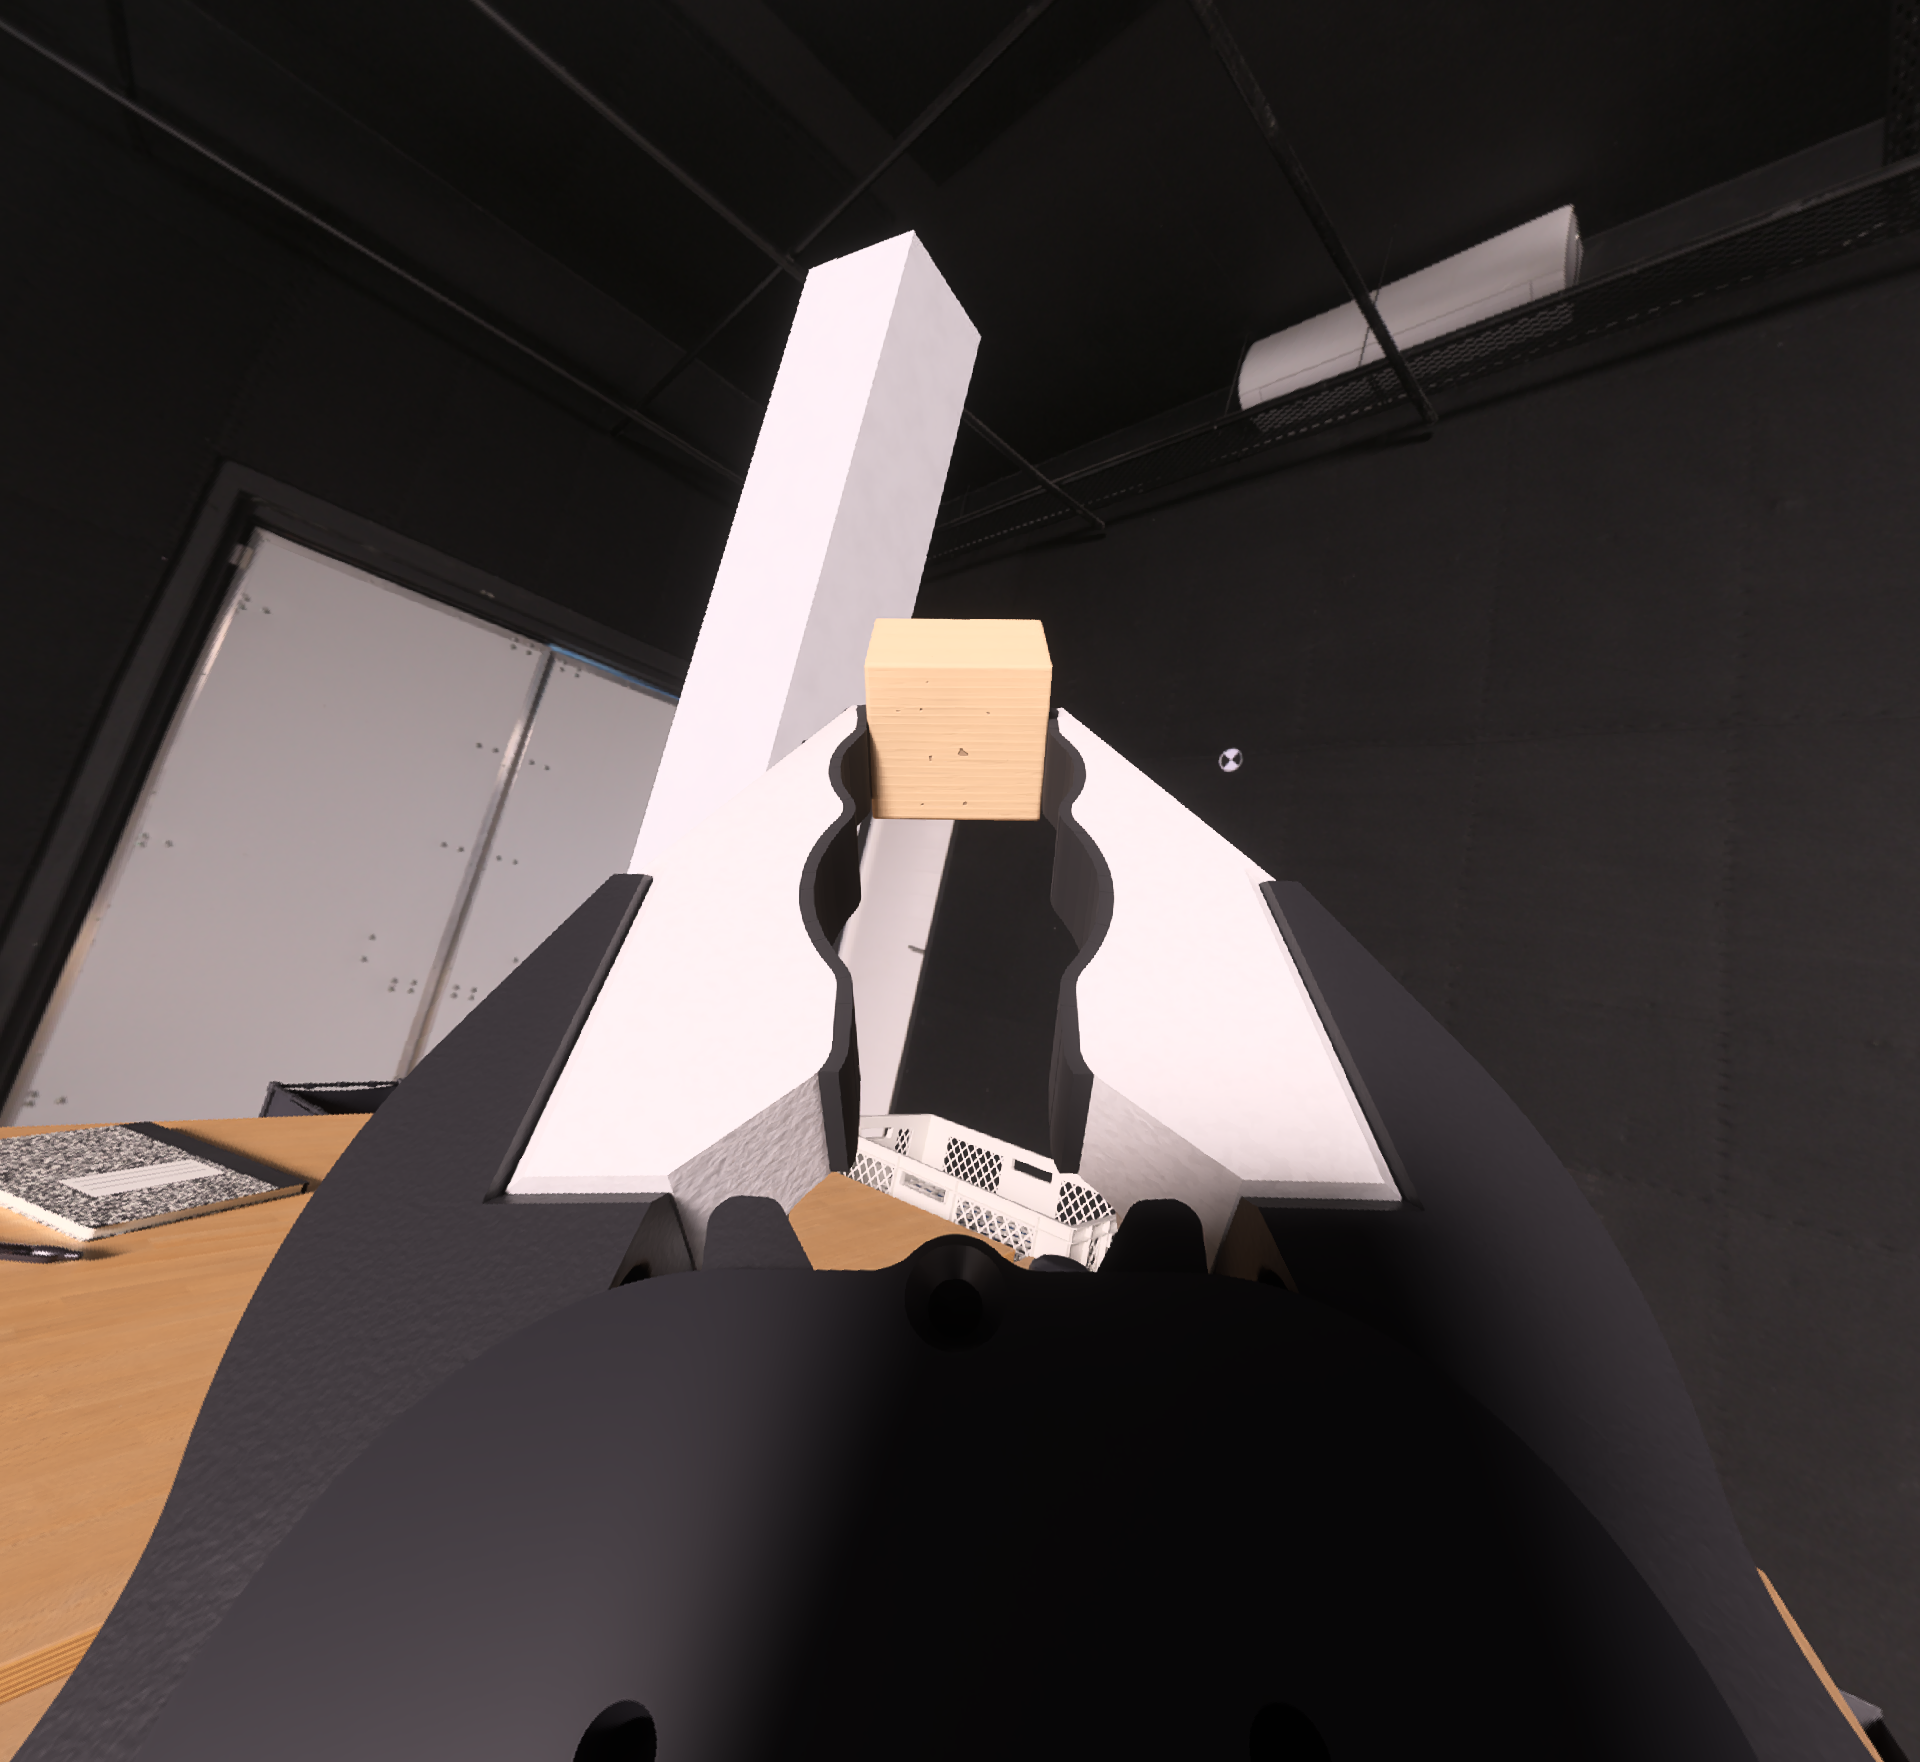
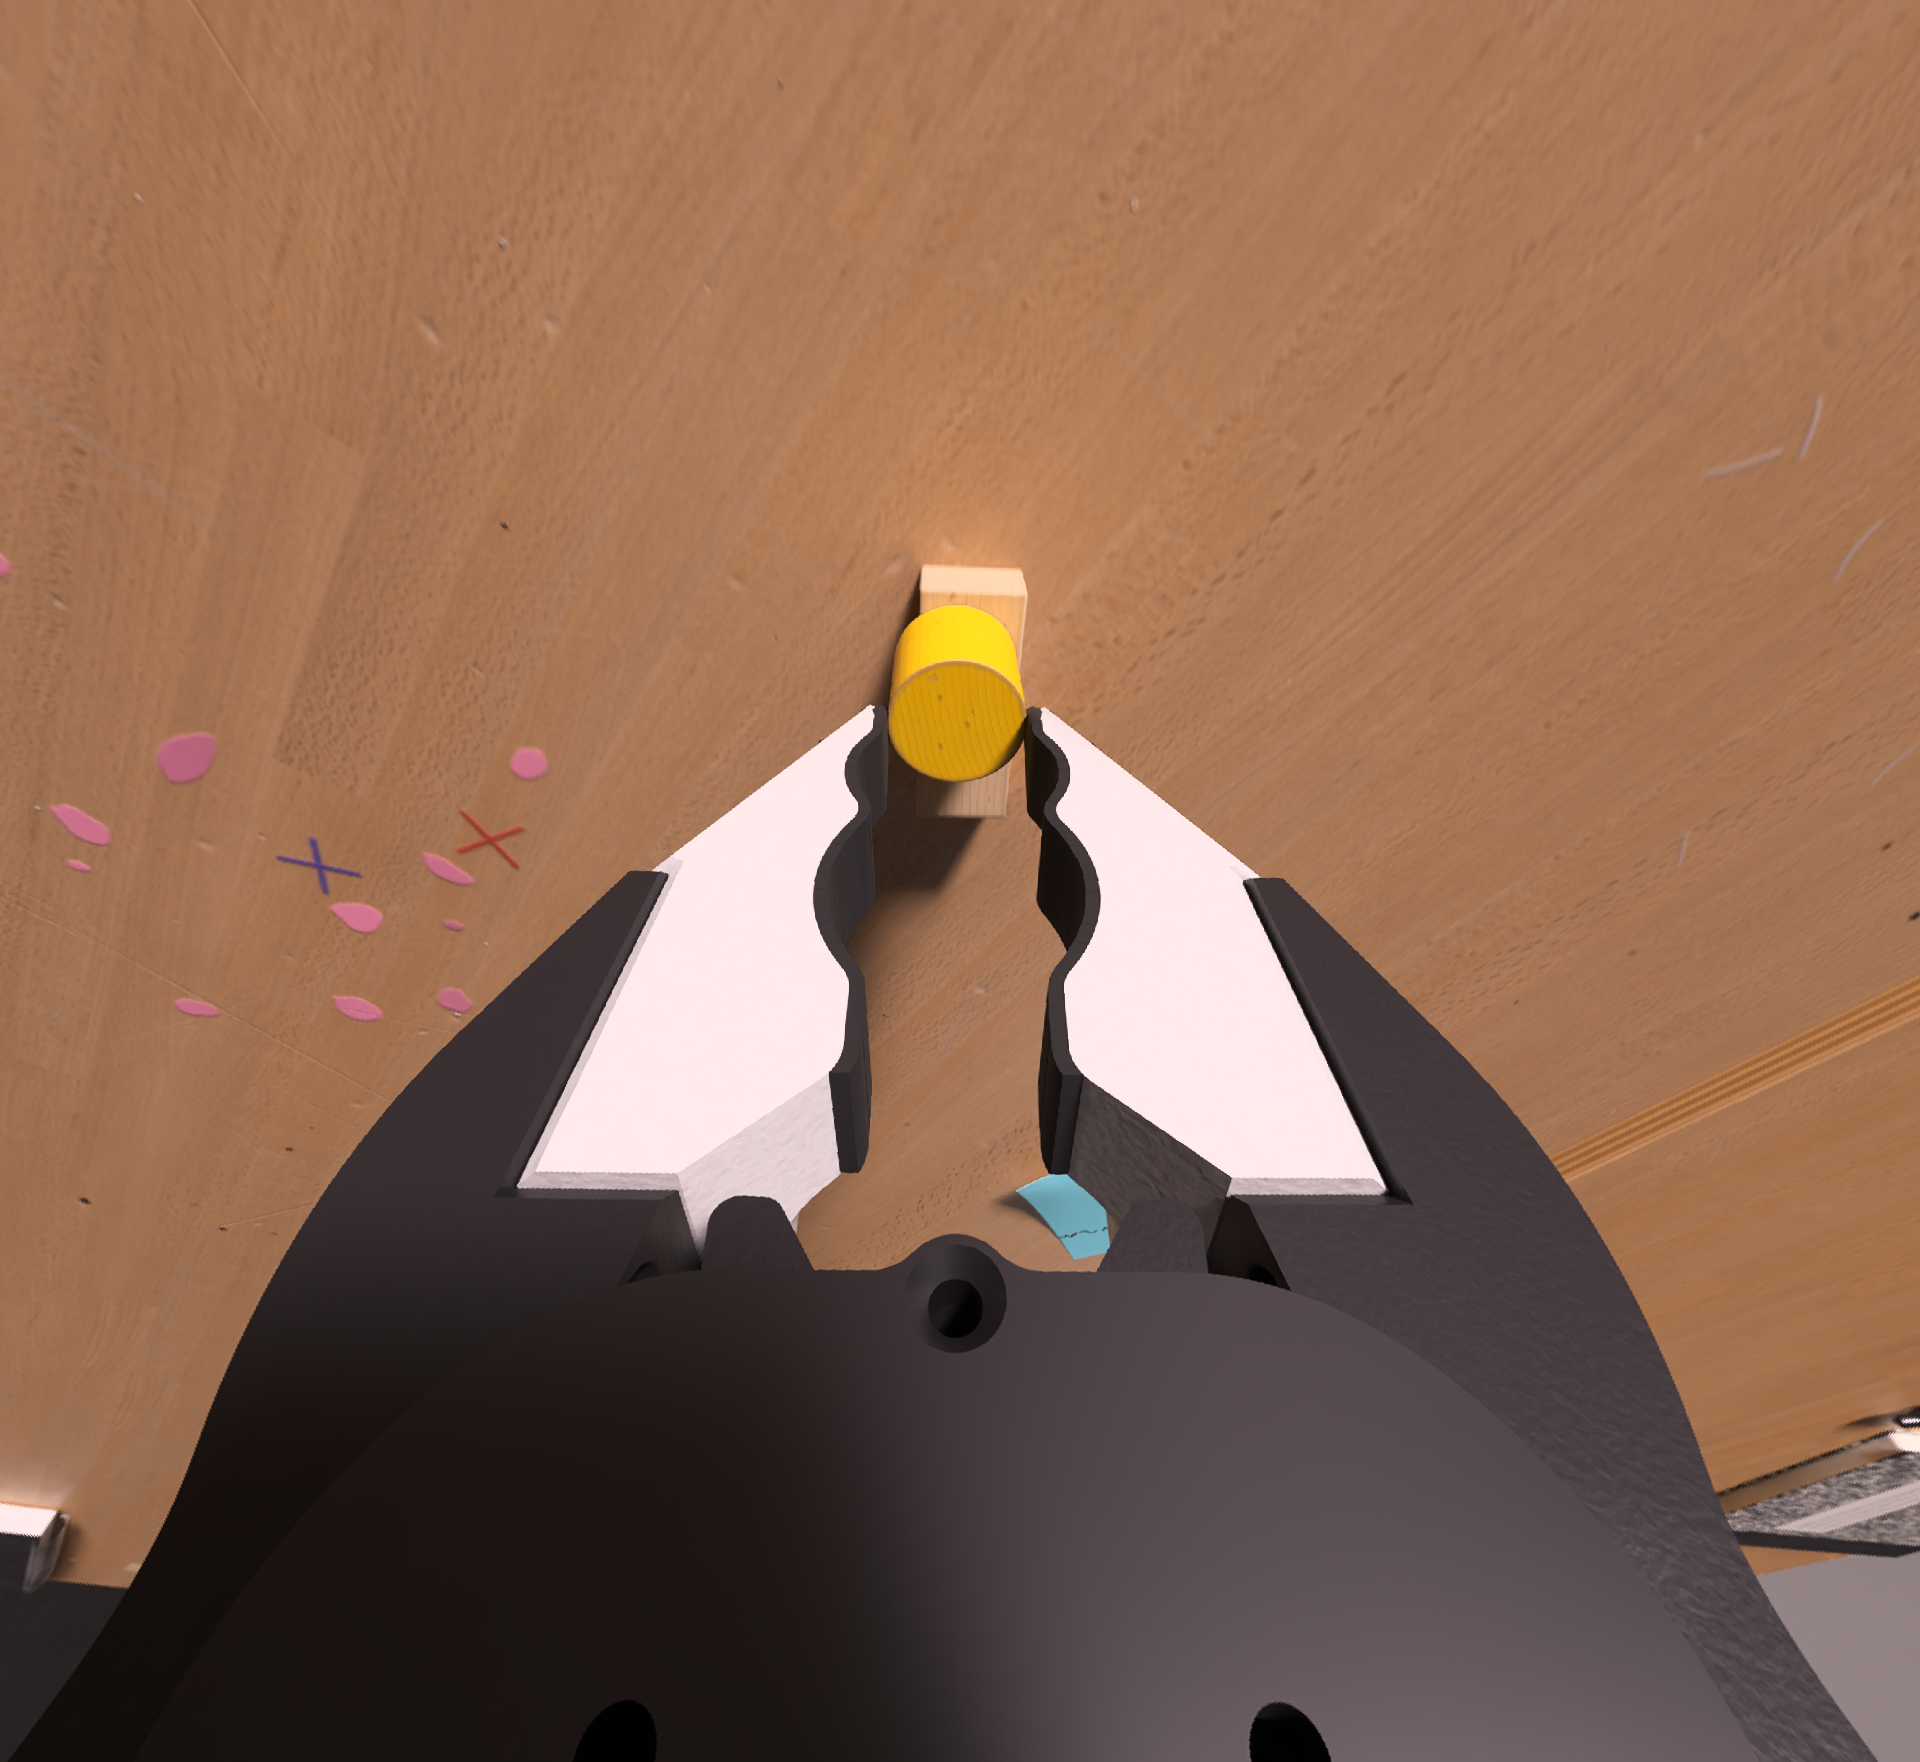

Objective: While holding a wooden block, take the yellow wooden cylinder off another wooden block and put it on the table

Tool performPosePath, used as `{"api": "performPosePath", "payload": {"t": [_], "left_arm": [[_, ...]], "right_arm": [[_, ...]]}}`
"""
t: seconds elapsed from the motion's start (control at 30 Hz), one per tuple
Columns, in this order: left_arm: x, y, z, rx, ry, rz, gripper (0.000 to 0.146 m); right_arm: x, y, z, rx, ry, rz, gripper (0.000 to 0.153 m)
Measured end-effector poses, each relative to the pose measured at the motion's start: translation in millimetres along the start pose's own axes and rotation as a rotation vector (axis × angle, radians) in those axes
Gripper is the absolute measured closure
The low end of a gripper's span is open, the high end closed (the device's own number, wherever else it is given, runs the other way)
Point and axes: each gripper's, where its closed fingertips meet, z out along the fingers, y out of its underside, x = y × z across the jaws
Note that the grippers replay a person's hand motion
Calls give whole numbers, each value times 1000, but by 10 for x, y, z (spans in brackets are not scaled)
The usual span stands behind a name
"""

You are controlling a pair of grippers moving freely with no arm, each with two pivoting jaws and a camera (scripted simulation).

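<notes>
My left gripper point(image 1: 956, 725) is shut on a pale wooden cube point(image 1: 956, 746), held at the fingertips well above the table and pointing up toward a dark wall. In the right wrist view I look straight down at the wooden table point(image 2: 1247, 258). A yellow wooden cylinder point(image 2: 956, 715) stands upright on a pale wooden block point(image 2: 971, 585). My right gripper point(image 2: 956, 720) has its fingertips against both sides of the cylinder near its top. I cannot tell whether the cylinder has left the block.
A speckled notebook point(image 1: 135, 1182) lies on the table at the left, and a white mesh crate point(image 1: 987, 1182) stands beyond it. A white pillar point(image 1: 831, 517) rises behind the cube. Pink paint spots point(image 2: 187, 756), two drawn crosses point(image 2: 488, 839) and blue tape point(image 2: 1070, 1213) mark the table.
</notes>
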Motion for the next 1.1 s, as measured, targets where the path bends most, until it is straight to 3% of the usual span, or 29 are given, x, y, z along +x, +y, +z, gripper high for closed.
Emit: {"api": "performPosePath", "payload": {"t": [0.2,0.4,0.63,0.8,0.93,1.03,1.1], "left_arm": [[7,1,1,-2,3,0,114],[9,0,0,0,2,2,114],[7,23,14,-9,3,0,114],[16,-6,-5,1,3,3,114],[23,-9,-7,2,6,2,114],[30,-3,-3,-1,8,4,114],[27,-1,-2,-1,6,5,114]], "right_arm": [[20,-57,3,-46,27,-32,127],[-206,-377,-10,101,-87,8,127],[-360,-799,-109,211,-123,-9,127],[-313,-575,-192,154,-97,-22,127],[-80,-40,-153,-15,-10,58,127],[-149,211,-2,-110,-78,130,127],[-210,211,67,-120,-94,105,125]]}}
